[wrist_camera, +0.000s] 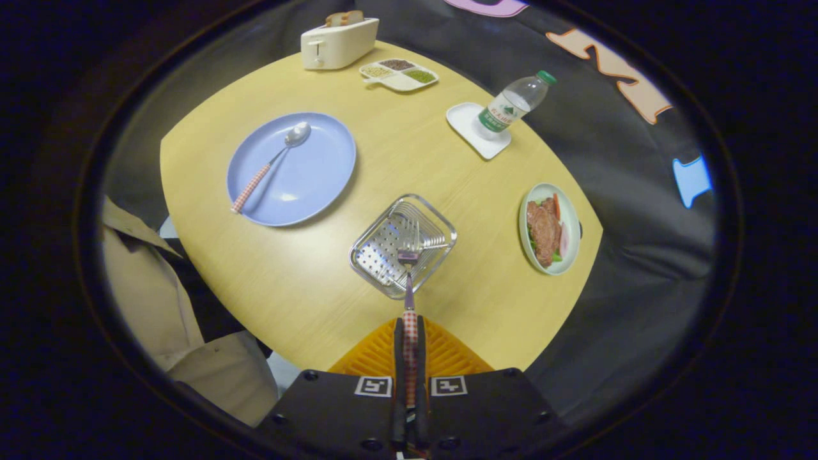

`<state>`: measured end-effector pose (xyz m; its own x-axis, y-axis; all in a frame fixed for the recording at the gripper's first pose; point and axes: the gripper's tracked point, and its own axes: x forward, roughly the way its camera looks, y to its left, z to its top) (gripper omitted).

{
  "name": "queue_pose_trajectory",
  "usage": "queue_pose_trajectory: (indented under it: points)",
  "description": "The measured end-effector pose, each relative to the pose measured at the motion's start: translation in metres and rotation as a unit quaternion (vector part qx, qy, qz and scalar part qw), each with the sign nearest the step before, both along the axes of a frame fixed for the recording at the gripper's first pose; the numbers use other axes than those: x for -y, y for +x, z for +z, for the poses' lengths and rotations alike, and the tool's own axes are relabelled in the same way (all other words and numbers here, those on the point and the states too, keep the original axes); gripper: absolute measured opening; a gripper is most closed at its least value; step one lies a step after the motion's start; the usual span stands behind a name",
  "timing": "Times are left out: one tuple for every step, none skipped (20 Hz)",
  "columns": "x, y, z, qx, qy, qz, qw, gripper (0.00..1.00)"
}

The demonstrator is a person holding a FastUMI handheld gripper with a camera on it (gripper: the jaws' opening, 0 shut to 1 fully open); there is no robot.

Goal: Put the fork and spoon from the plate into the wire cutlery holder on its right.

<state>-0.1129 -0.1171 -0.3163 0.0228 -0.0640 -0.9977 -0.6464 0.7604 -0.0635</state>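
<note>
gripper (pixel 409 332): fingers pinching fork (pixel 409 255) handle | fork: tines over holder (pixel 402 246), contact unclear | spoon (pixel 271 165): lying on plate (pixel 319 172); plate left of holder on table (pixel 409 153)

The gripper (pixel 409 332) points downward, its jaws apparently clamped together on the fork (pixel 409 281) handle.
</note>
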Motion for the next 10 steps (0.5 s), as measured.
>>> queue_pose_trajectory:
  points:
    - [0.001, 0.001, -0.004, -0.008, -0.005, 0.008, 1.000, 0.08]
    - [0.001, 0.002, -0.007, -0.016, -0.009, 0.013, 1.000, 0.08]
    - [-0.001, 0.003, -0.012, -0.024, -0.010, 0.015, 1.000, 0.08]
    - [-0.003, 0.004, -0.014, -0.031, -0.009, 0.016, 0.999, 0.08]
    - [-0.004, 0.004, -0.017, -0.039, -0.009, 0.017, 0.999, 0.08]
    - [-0.006, 0.004, -0.020, -0.048, -0.010, 0.020, 0.999, 0.08]
    - [-0.006, 0.004, -0.024, -0.054, -0.014, 0.024, 0.998, 0.08]
    - [-0.005, 0.005, -0.026, -0.060, -0.020, 0.027, 0.998, 0.08]
    - [-0.007, 0.008, -0.029, -0.062, -0.021, 0.027, 0.997, 0.08]
    - [-0.007, 0.009, -0.031, -0.066, -0.024, 0.026, 0.997, 0.08]
